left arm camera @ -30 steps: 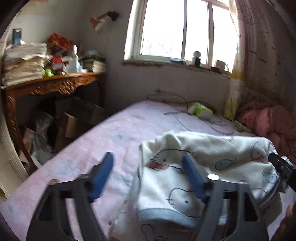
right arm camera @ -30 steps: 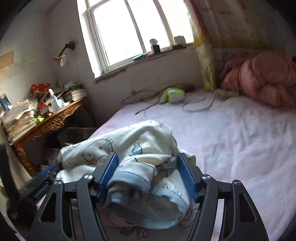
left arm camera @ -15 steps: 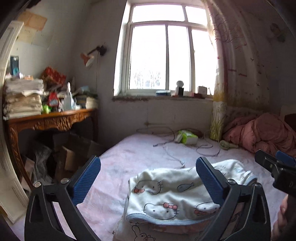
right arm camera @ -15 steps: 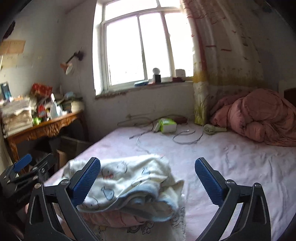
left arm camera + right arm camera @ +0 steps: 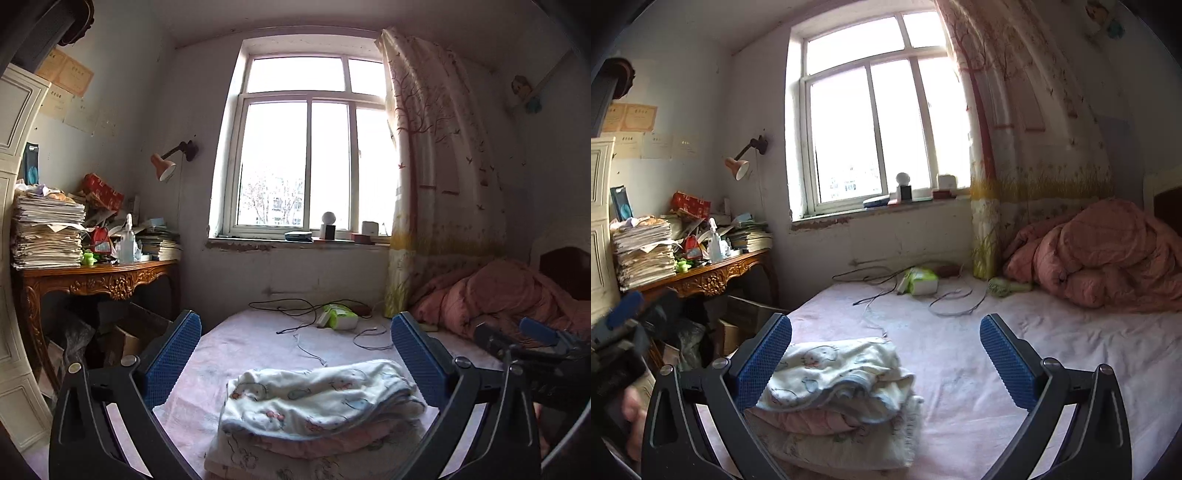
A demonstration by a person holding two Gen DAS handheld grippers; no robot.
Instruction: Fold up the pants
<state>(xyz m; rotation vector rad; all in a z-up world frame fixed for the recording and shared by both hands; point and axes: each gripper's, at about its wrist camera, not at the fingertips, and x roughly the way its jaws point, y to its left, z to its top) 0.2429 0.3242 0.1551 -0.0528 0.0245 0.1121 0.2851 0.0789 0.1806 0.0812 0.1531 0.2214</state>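
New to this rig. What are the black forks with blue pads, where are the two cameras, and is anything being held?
No robot arm: a person carries one handheld two-finger gripper in each hand. Each picture comes from a fisheye camera on a gripper, looking along its fingers. The left gripper and right gripper both stand wide open, holding nothing. On the pink-sheeted bed lie the folded white cartoon-print pants atop a small stack of folded clothes. Further back: a green-and-white tissue pack, loose cables and a bunched pink quilt. The left view shows the right gripper at its right edge.
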